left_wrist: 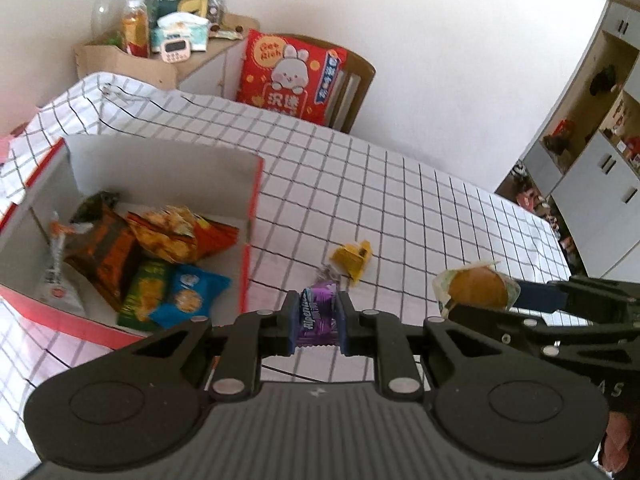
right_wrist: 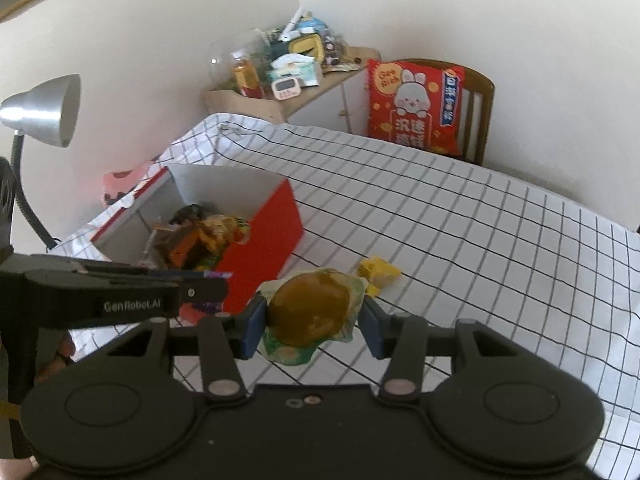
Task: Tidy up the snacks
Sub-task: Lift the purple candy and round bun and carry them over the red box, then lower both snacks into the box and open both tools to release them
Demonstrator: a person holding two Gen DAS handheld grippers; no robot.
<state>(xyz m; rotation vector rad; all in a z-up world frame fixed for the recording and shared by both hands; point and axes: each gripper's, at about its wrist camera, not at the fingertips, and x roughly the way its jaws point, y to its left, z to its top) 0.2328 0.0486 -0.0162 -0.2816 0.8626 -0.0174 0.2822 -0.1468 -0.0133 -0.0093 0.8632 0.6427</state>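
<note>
While the left gripper [left_wrist: 317,322] clamps a purple Alpenliebe candy [left_wrist: 318,316] and the right gripper [right_wrist: 312,320] pinches a wrapped round bun [right_wrist: 310,308], both hang above the checked tabletop [left_wrist: 420,200]; the red snack box [left_wrist: 252,200] lies to their left, nearer the left gripper.

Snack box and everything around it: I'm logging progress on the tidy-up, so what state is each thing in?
Snack box: open, partly filled with packets.
Purple candy: clamped in left hand-held gripper, off the table.
Round pastry: held in right hand-held gripper.
Yellow wrapper: lying loose on tablecloth.
</note>
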